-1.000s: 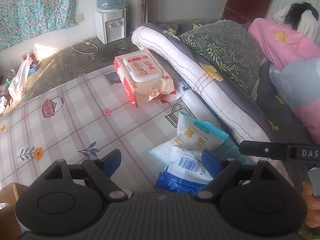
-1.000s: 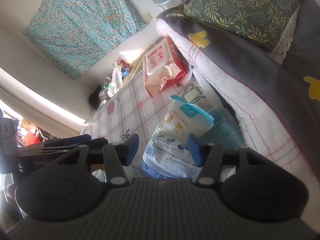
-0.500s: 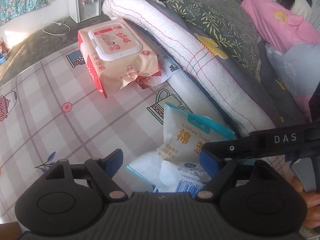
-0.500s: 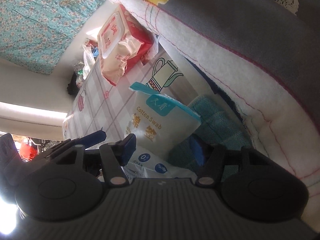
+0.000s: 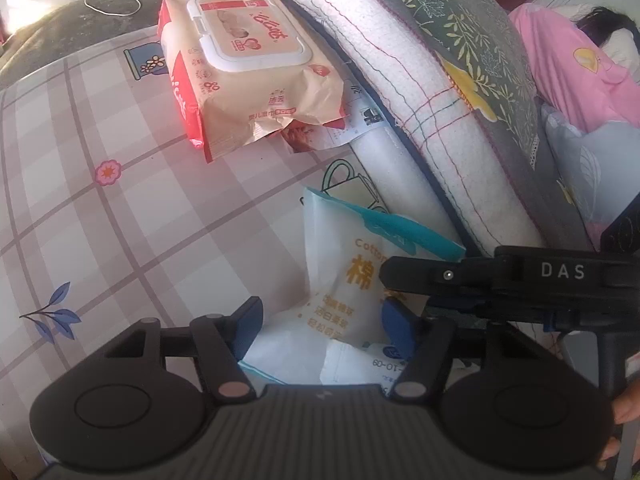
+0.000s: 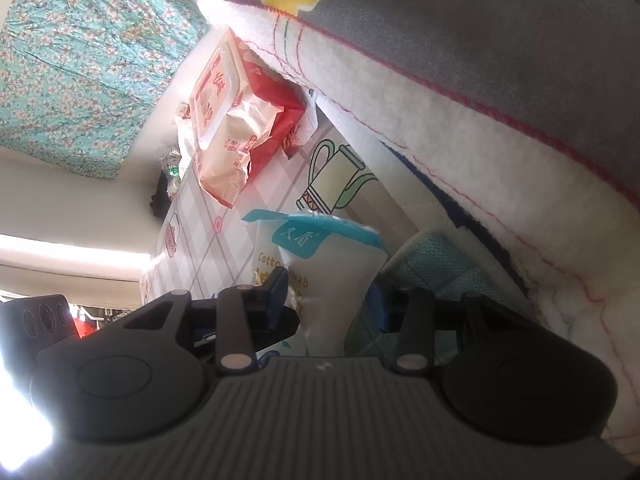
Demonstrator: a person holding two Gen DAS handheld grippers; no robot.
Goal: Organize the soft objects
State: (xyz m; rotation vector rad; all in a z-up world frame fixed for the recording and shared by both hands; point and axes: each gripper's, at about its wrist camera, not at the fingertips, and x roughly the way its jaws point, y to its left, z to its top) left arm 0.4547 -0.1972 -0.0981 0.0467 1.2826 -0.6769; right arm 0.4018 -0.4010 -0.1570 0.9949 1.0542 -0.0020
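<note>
Left gripper (image 5: 320, 326): jaws spread wide, straddling the cotton swab bag (image 5: 340, 276) without closing on it. Blue pads sit either side of the bag's lower half with gaps showing, so nothing is held.

Right gripper (image 6: 328, 300): jaws at medium width around the same bag (image 6: 320, 276), coming in from 3 o'clock in the left view. Left pad looks pressed against the bag's face; right pad is partly hidden behind it, so I can't tell if it has actually clamped.

The bag lies on the plaid tablecloth (image 5: 120, 208), wedged near the rolled white blanket (image 5: 400, 92), overlapping a second white pouch (image 5: 360, 364) and a teal cloth (image 6: 436, 264). That stacking probably explains two grippers on one item: one to steady, one to lift.

Wet wipes pack (image 5: 248, 64) sits at 11 o'clock of the bag, well apart, untouched.

Likely next: close on the bag and lift it clear of the pouch.
</note>
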